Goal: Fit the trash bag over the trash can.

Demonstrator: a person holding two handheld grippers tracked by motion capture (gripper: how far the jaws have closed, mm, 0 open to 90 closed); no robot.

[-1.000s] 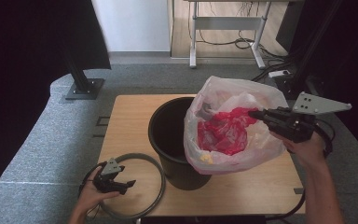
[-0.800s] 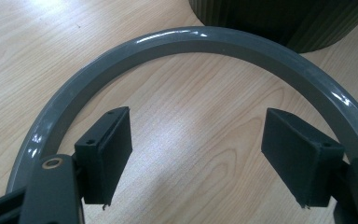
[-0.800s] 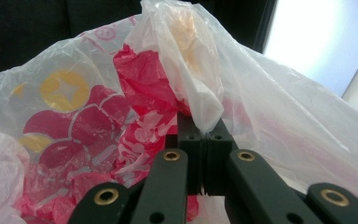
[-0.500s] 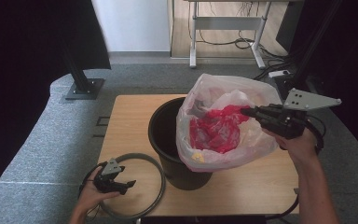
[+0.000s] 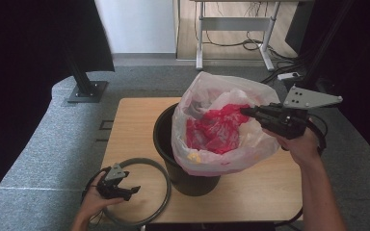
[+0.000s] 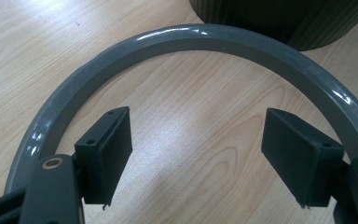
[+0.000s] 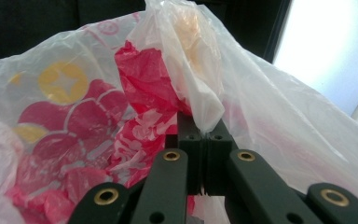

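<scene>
High view: right hand-held gripper (image 5: 244, 111) apparently pinches plastic bag (image 5: 221, 130)

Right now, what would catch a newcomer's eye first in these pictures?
The billowing translucent plastic bag with red and yellow print stands out most, held over the black round bin mid-table by the right gripper, which is shut on the bag's edge. Next comes the grey plastic ring lying flat on the wooden table at the near left, with the open left gripper resting inside it.
</scene>
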